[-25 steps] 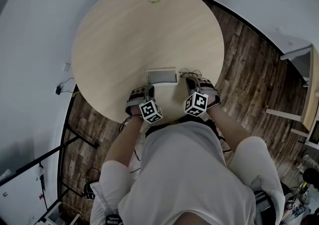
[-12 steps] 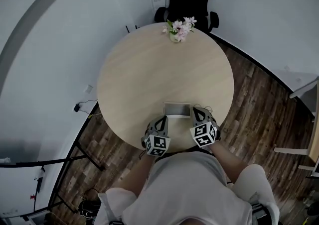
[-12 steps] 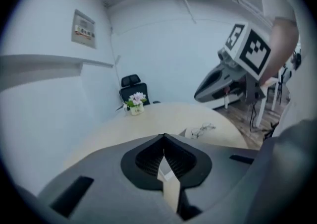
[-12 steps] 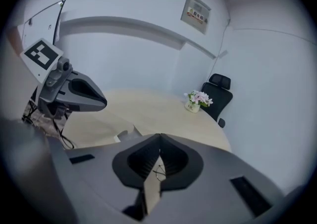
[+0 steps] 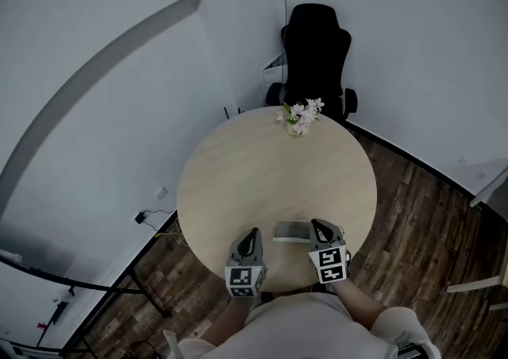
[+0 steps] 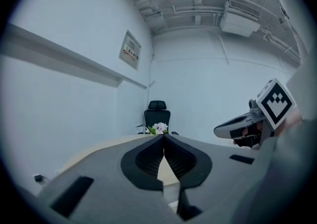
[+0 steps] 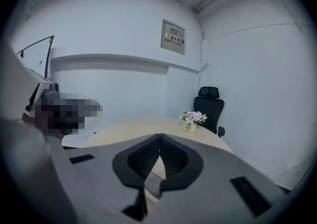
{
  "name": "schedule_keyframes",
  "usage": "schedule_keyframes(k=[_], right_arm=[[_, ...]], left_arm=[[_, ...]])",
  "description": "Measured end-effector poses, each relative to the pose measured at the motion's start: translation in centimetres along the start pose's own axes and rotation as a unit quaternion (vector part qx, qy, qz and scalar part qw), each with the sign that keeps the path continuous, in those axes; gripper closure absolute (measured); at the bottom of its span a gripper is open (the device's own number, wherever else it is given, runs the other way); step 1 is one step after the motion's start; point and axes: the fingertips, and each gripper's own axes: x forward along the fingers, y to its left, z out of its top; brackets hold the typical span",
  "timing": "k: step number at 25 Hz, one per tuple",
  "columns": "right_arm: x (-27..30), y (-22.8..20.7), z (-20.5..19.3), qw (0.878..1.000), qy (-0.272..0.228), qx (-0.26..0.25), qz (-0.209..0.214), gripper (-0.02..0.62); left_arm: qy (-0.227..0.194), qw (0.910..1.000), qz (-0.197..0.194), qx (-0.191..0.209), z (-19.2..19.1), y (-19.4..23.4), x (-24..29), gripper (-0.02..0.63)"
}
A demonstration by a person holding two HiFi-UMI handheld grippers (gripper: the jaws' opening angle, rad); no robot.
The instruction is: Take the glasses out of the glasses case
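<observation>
Both are clenched on nothing: the left gripper (image 5: pixel 252 235) and the right gripper (image 5: pixel 318 225) hang over the worktop's (image 5: pixel 238 183) near edge, with the glasses case (image 5: pixel 290 230) between them. The glasses are too small to make out. Light, thin and fragile, they likely need a gentle pinch at the bridge.
</observation>
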Motion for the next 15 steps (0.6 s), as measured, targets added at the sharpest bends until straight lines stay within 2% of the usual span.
schedule_keyframes(k=[6, 11, 15], right_arm=[[-1.9, 0.3, 3.4, 0.999, -0.045, -0.001, -0.012, 0.583], [-2.5, 0.8, 5.8, 0.997, -0.076, -0.002, -0.006, 0.583], [-3.3, 1.0, 7.1, 0.996, -0.089, 0.009, -0.005, 0.583]], left_arm=[[-0.050, 0.9983, 0.016, 0.025, 4.8, 0.3, -1.5, 0.598], [-0.043, 0.9972, 0.036, 0.048, 5.4, 0.2, -2.1, 0.598], [-0.054, 0.9968, 0.032, 0.051, 6.7, -0.4, -2.3, 0.598]])
